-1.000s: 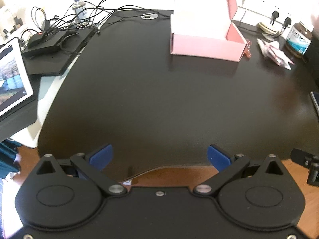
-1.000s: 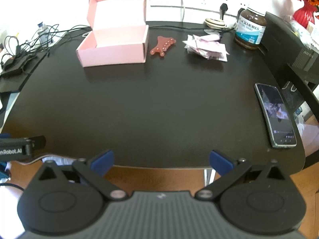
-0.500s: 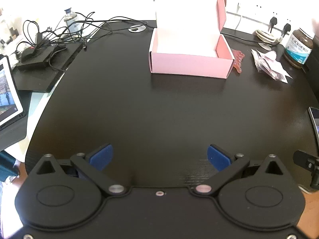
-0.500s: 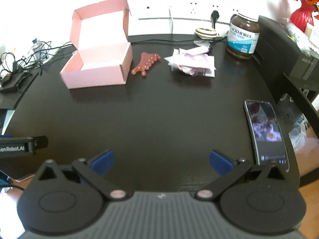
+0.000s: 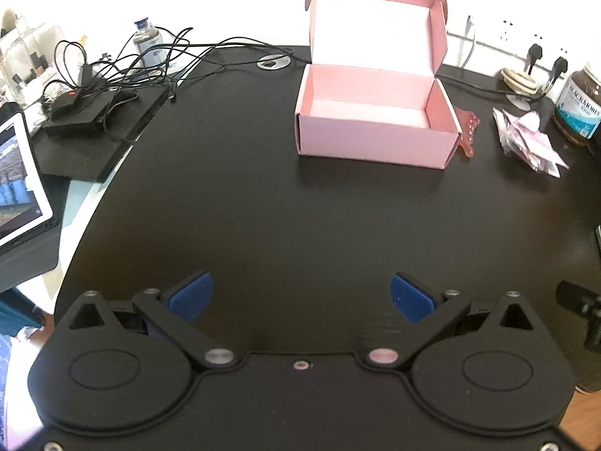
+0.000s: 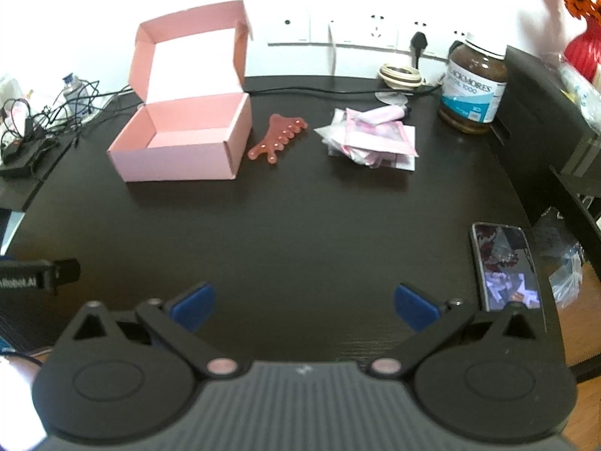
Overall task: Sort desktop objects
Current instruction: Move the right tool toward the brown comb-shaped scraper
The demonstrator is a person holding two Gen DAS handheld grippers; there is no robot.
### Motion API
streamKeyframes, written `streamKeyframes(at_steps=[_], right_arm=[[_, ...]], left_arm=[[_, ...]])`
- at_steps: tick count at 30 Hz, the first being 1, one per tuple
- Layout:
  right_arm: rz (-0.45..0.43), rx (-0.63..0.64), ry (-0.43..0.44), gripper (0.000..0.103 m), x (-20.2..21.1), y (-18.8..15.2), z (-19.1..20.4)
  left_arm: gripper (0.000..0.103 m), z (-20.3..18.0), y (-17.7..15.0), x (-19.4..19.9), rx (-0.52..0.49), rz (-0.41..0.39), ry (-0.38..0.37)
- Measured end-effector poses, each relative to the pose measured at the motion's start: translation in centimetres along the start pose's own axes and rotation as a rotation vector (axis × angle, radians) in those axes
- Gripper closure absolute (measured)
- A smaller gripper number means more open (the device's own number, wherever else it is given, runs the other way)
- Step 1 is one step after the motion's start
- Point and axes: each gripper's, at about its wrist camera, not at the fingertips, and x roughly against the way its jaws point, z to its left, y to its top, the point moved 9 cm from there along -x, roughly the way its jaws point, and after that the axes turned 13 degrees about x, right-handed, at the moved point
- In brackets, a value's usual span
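An open pink box (image 5: pixel 375 139) (image 6: pixel 180 158) stands empty at the back of the black desk (image 5: pixel 281 206), lid up. Right of it lie a reddish comb-like massager (image 6: pixel 278 139) (image 5: pixel 467 135) and a heap of pink-white sachets (image 6: pixel 372 137) (image 5: pixel 526 139). My left gripper (image 5: pixel 302 295) is open over the desk's near middle, far short of the box, with nothing between its blue pads. My right gripper (image 6: pixel 304 302) is open too, low over the front of the desk, holding nothing.
A brown supplement jar (image 6: pixel 473 86) and a cable coil (image 6: pixel 400 75) stand at the back right. A phone (image 6: pixel 505 267) lies by the right edge. Tangled cables on black devices (image 5: pixel 94 94), a small bottle (image 5: pixel 148 43) and a tablet (image 5: pixel 18 180) fill the left side.
Both grippers have moved forward over the desk, so the box, massager and sachets look nearer. Both stayed open and empty.
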Motion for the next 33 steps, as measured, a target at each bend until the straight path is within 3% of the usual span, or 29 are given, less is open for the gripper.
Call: streamKeyframes(at_steps=[9,21,33], right_arm=[[0.000,-0.020,-0.071,0.001,0.3,2.1,2.3],[0.016,0.006,-0.154,0.001,-0.6,4.6,4.6],[-0.019,-0.013,-0.066,0.001,-3.9,6.8,4.2]], left_arm=[[0.000,1.1,3.0,-1.8,-0.018,0.011,-0.086],[0.000,2.9,5.4,-3.5,-0.017,0.021,-0.129],[0.000,2.5,7.2,-5.5,-0.004,0.015,-0.055]])
